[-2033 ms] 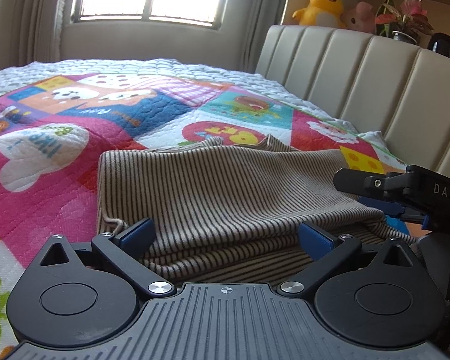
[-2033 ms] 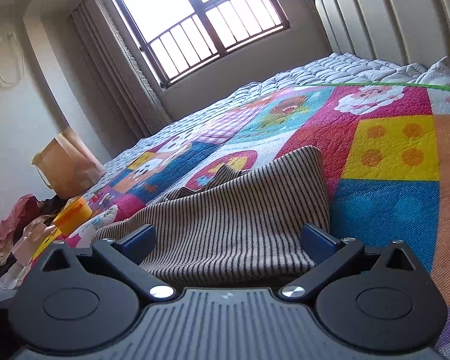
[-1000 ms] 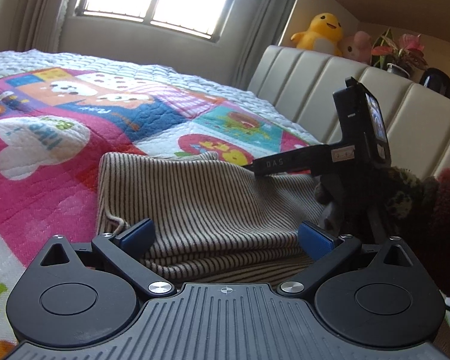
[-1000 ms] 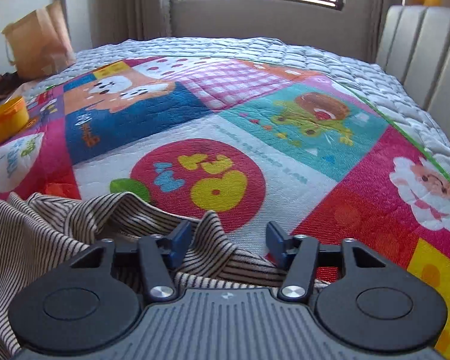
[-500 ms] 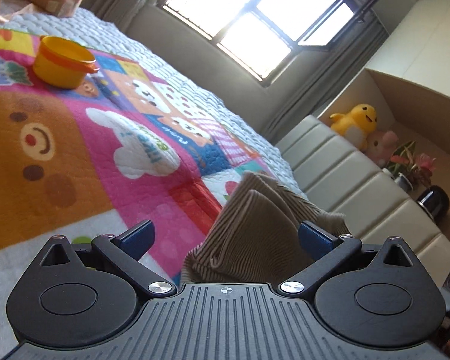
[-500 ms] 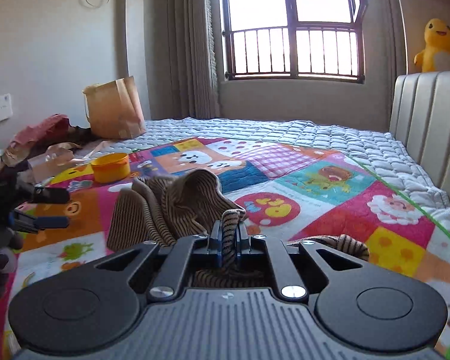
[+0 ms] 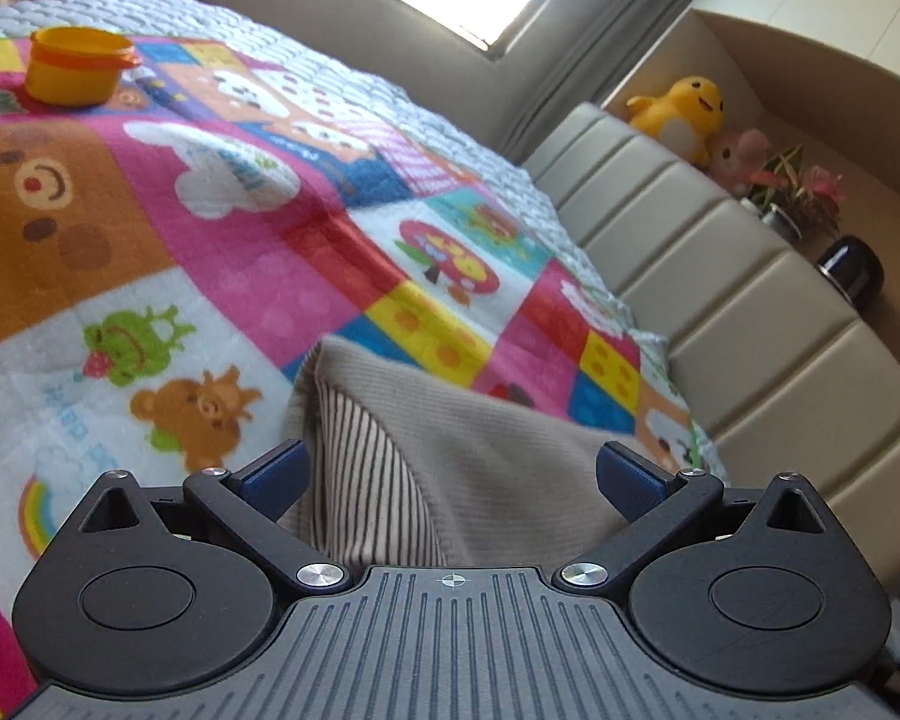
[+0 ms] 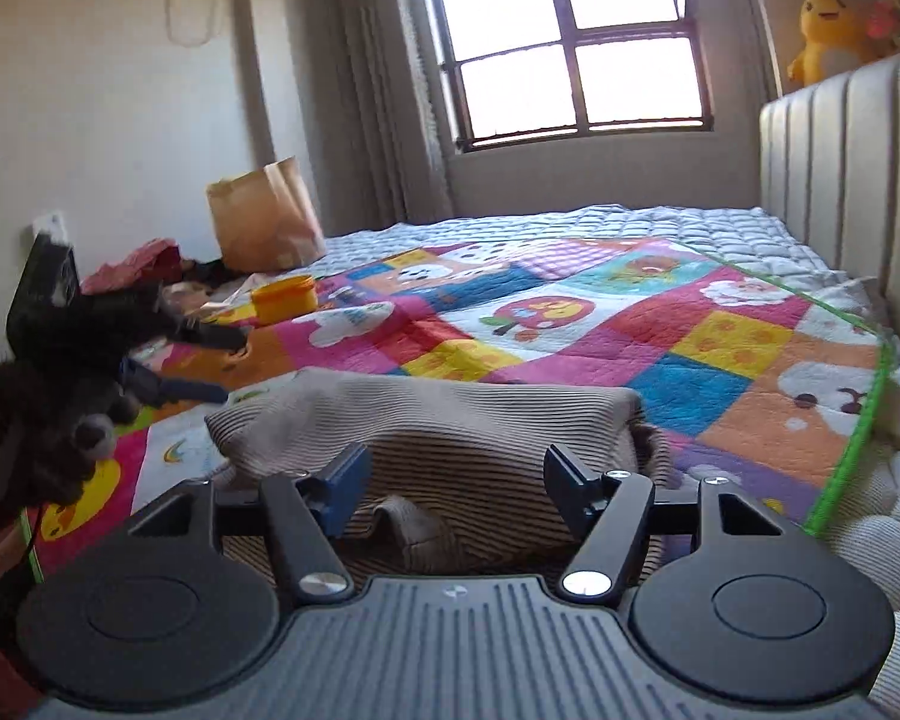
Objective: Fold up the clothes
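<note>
A beige striped knit garment (image 7: 450,450) lies folded over on the colourful patchwork quilt (image 7: 150,276). My left gripper (image 7: 450,474) is open, its blue pads wide apart, just above the garment's near edge. In the right wrist view the same garment (image 8: 426,420) lies as a low folded bundle on the quilt (image 8: 720,336). My right gripper (image 8: 456,474) is open and holds nothing, with its jaws on either side of the garment's near fold. The left gripper (image 8: 210,360) shows at the left of that view, open.
An orange lidded tub (image 7: 78,63) (image 8: 285,297) stands on the quilt's far side. A padded beige headboard (image 7: 750,300) runs along the right. A paper bag (image 8: 264,222) and loose clothes (image 8: 144,264) lie by the far wall. A yellow plush duck (image 7: 684,111) sits on the shelf.
The right gripper was shut on a lifted fold of the garment; it has let go and opened, and the garment now lies flat and folded. The left gripper swung back over the garment's edge.
</note>
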`<state>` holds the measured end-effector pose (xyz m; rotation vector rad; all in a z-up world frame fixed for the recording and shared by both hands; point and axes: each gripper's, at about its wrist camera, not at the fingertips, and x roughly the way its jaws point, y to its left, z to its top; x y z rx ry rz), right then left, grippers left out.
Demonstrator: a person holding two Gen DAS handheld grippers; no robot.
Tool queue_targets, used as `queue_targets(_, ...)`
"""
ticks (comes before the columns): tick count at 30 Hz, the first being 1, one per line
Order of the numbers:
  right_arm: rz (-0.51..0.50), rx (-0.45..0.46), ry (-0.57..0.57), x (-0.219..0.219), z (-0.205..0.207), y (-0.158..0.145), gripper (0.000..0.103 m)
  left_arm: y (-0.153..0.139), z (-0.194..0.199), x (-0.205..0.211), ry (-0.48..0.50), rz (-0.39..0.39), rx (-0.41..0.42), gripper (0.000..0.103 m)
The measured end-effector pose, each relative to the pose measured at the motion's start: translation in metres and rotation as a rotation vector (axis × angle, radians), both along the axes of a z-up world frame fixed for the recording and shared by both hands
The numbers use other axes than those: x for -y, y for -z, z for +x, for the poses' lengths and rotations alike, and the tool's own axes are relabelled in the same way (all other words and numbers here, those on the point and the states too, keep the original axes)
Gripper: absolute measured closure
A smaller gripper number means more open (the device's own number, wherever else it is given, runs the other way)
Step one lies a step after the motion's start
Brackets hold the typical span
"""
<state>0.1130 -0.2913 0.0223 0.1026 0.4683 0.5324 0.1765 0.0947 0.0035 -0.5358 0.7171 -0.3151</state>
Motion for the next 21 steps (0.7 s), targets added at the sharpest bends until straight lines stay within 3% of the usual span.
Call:
queue_targets(4,0.103,-0.116,0.129,0.030,0.018,0.012,0.036,0.020,-0.001,0.009,0.024,-0.048,-0.044,0.000)
queue_targets(7,0.109,-0.161,0.173,0.032,0.033,0.030,0.036,0.029,0.007,0.011,0.002,-0.063,-0.067,0.000)
queue_targets(12,0.064,-0.181,0.154,0.010,0.064,0.049,0.036,0.032,0.022,0.016,0.021,-0.080,-0.057,0.004)
queue_targets(14,0.044,-0.195,0.136,-0.002,0.075,0.056,0.044,0.029,0.024,0.017,0.026,-0.062,-0.056,0.030)
queue_targets(15,0.027,-0.195,0.128,-0.008,0.079,0.057,0.060,0.028,0.024,0.018,0.028,-0.052,-0.055,0.037)
queue_targets(17,0.003,-0.160,0.133,-0.014,0.074,0.050,0.076,0.025,0.026,0.019,0.032,-0.034,-0.054,0.055)
queue_targets(19,0.032,-0.135,0.130,-0.011,0.066,0.037,0.079,0.014,0.017,0.014,0.047,-0.048,-0.026,0.066)
queue_targets(21,0.083,-0.122,0.110,-0.003,0.054,0.022,0.081,0.000,0.003,0.009,0.073,-0.053,0.021,0.066)
